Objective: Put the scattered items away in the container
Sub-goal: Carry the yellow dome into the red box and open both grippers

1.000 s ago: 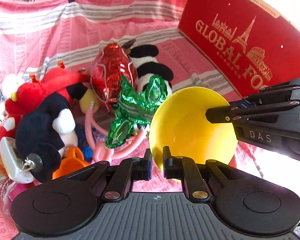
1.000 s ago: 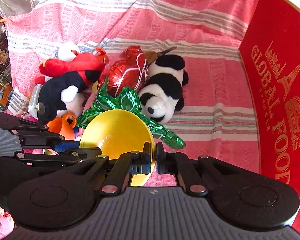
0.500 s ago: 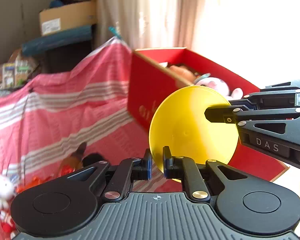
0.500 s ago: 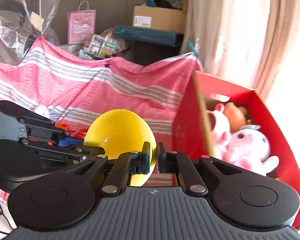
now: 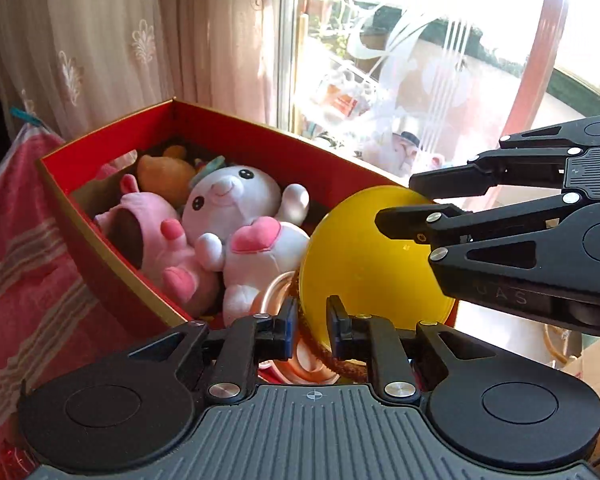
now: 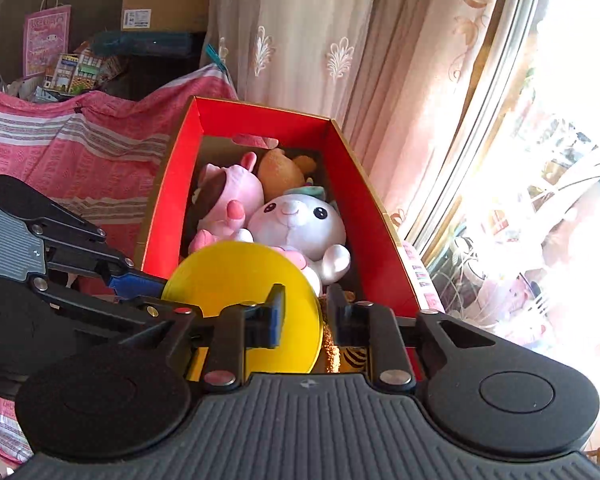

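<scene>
Your left tool and your right tool are both letting go: the jaws of each are opening, and the rim of the yellow bowl sits in the gap of each with no pad pressing on it that you can make out, so neither tool has a firm hold any more. The bowl hangs over the near end of the red box, just above its rim and in front of the white plush rabbit. Judged from this, the bowl is at the point of being dropped in and that item is nearly done. Inside the box, the rabbit lies beside a pink plush, an orange plush sits at the far end, and a copper-coloured ring lies under the bowl, so a good share of the tidying looks finished. You cannot tell what is left, because the striped pink cloth beside the box shows only a bare stretch here and the rest is out of view. The bowl stands on edge, not flat: its hollow faces away from the box, toward your left tool and slightly up, its back is turned to the rabbit, and being round it has no real long axis; its rim runs roughly upright.
</scene>
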A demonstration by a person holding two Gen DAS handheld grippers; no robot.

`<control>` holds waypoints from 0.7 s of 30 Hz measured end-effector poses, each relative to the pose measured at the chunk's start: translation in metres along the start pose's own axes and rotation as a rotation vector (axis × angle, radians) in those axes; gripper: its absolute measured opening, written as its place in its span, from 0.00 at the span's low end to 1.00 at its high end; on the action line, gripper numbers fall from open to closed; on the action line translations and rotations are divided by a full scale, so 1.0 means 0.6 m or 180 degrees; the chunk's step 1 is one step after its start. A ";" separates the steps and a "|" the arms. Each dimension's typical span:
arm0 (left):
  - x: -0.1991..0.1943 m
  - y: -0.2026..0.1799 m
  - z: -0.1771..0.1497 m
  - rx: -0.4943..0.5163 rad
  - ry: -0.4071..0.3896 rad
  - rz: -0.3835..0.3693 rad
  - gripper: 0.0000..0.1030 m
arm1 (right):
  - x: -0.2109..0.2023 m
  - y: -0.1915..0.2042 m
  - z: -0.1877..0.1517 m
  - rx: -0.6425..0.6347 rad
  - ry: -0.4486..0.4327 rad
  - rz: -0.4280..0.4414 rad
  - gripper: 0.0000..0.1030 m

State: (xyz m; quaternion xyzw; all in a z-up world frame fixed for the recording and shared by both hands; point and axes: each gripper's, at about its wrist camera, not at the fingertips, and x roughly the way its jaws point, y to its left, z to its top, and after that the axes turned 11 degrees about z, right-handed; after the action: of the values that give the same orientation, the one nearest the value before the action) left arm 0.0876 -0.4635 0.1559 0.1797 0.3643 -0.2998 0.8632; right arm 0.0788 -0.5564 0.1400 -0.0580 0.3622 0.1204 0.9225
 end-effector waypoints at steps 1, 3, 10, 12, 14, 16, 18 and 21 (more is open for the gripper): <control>0.002 -0.005 -0.002 0.0012 -0.0013 0.0034 0.70 | -0.001 -0.003 -0.005 -0.0003 -0.0027 -0.0045 0.69; 0.002 -0.007 -0.008 0.0060 -0.0112 0.0196 0.82 | -0.007 -0.007 -0.013 -0.0069 -0.0113 -0.0123 0.77; -0.002 0.016 -0.013 -0.0079 -0.0070 0.0225 0.82 | 0.007 -0.010 -0.008 0.0073 -0.0185 -0.0040 0.77; -0.008 0.017 -0.020 -0.0088 -0.0083 0.0247 0.85 | 0.013 -0.001 -0.002 0.0060 -0.0189 -0.0025 0.79; -0.017 0.017 -0.030 -0.0111 -0.0113 0.0270 0.86 | 0.015 0.007 0.000 0.0056 -0.0209 -0.0033 0.81; -0.025 0.020 -0.039 -0.0139 -0.0148 0.0263 0.87 | 0.015 0.014 0.001 0.0074 -0.0230 -0.0034 0.83; -0.032 0.024 -0.048 -0.0169 -0.0180 0.0250 0.87 | 0.015 0.020 0.001 0.0125 -0.0240 -0.0026 0.85; -0.040 0.032 -0.060 -0.0204 -0.0206 0.0257 0.87 | 0.018 0.032 0.005 0.0182 -0.0259 0.0003 0.88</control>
State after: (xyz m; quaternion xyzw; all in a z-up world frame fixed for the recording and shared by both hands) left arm 0.0677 -0.4205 0.1514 0.1568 0.3380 -0.2586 0.8912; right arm 0.0836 -0.5351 0.1343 -0.0264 0.3277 0.1126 0.9377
